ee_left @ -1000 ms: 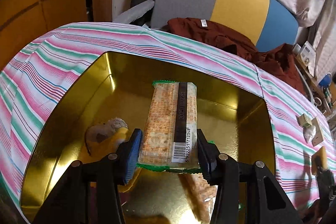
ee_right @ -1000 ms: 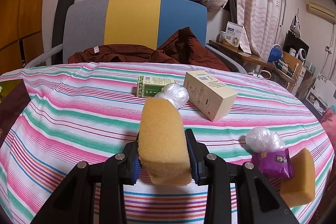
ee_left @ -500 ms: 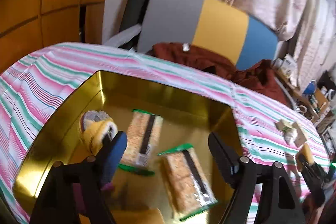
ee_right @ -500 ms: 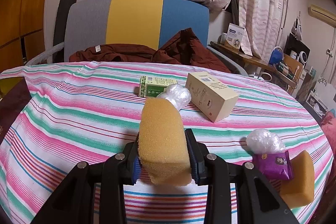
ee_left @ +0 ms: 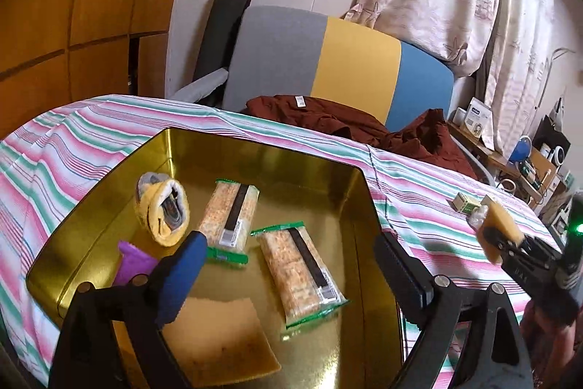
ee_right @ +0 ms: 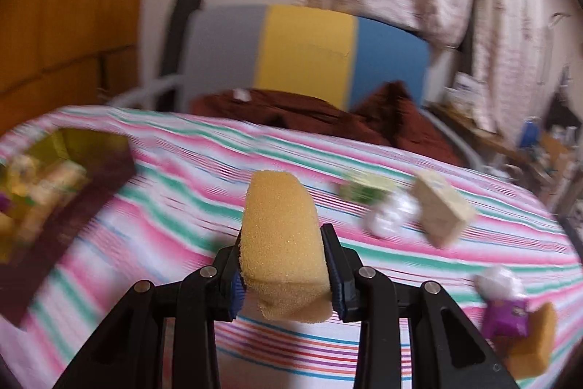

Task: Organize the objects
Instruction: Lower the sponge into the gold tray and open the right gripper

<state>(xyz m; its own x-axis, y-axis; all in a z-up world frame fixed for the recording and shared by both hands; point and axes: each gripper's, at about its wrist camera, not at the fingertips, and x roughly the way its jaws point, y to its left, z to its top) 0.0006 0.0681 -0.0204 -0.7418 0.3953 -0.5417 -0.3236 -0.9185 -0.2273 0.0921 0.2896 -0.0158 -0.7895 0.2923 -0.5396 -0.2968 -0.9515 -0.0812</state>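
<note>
- The gold tin [ee_left: 368, 206] sits on the striped tablecloth [ee_left: 91, 130] and already holds several things: two cracker packets [ee_left: 233, 210] [ee_left: 298, 268], a rolled yellow cloth [ee_left: 164, 212], a purple packet [ee_left: 133, 261] and a flat sponge [ee_left: 218, 334].
- The left gripper [ee_left: 288, 261] hangs over the tin with its jaws spread wide; they have just been opening, and nothing is between them. Both cracker packets lie flat on the tin floor, clear of the pads, so that drop-off looks done.
- The right gripper [ee_right: 284, 274] pinches a yellow sponge [ee_right: 280, 236], which stands up between the pads, above the cloth and well apart from the tin. The right wrist view is blurred, with the tin [ee_right: 91, 177] off to the left of the picture.
- Left to sort, as far as the pictures show: a green box [ee_right: 364, 188], a beige box [ee_right: 441, 210], a clear plastic wad [ee_right: 386, 217], and, near the right edge, another plastic wad [ee_right: 499, 277], a second purple packet [ee_right: 506, 316] and one more sponge [ee_right: 535, 338].
- My judgement: the task is about halfway. The held sponge is likely next into the tin, then the six loose items.
</note>
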